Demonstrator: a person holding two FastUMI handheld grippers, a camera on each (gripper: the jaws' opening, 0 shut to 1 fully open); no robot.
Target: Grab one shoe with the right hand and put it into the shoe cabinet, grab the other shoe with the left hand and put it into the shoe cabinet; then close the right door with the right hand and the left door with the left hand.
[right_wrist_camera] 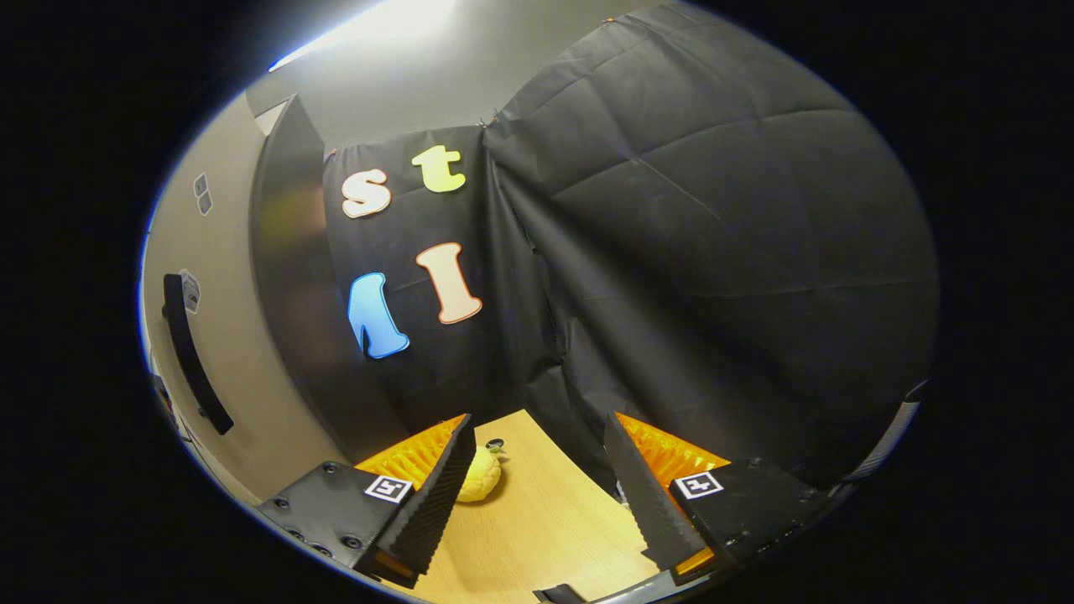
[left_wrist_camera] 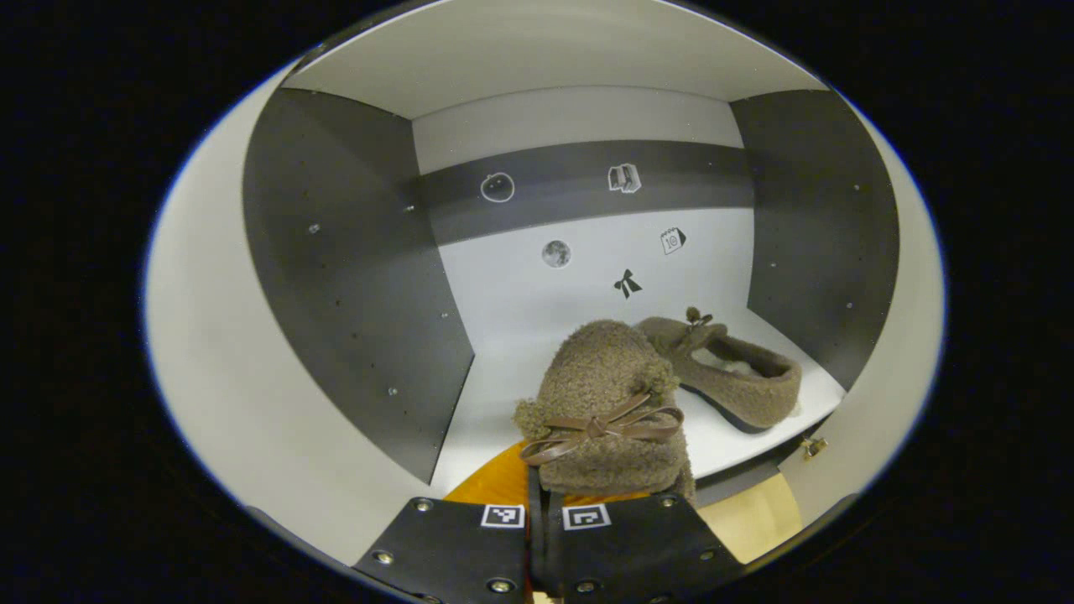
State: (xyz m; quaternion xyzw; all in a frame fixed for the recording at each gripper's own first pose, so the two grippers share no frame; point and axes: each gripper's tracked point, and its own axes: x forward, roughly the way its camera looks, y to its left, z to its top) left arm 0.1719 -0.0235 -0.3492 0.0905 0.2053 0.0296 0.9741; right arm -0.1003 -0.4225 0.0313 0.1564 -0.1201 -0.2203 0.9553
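In the left gripper view a fuzzy brown shoe with a leather bow point(left_wrist_camera: 606, 411) hangs at the cabinet mouth, toe up, with my left gripper point(left_wrist_camera: 544, 512) shut on its lower end. The other brown shoe point(left_wrist_camera: 732, 379) lies on the white shelf point(left_wrist_camera: 520, 352) inside the shoe cabinet, to the right and further in. In the right gripper view my right gripper point(right_wrist_camera: 537, 470) stands open over a wooden tabletop point(right_wrist_camera: 545, 520), with nothing between its fingers. The right cabinet door point(right_wrist_camera: 226, 361) with its black handle point(right_wrist_camera: 195, 352) stands open at the left of that view.
The cabinet has dark grey side walls point(left_wrist_camera: 352, 277) and a back panel with small stickers point(left_wrist_camera: 625, 178). A hinge point(left_wrist_camera: 812, 447) shows at the lower right of the opening. A small yellow object point(right_wrist_camera: 480, 482) lies on the wooden table by my right gripper's left finger. Black cloth hangs behind.
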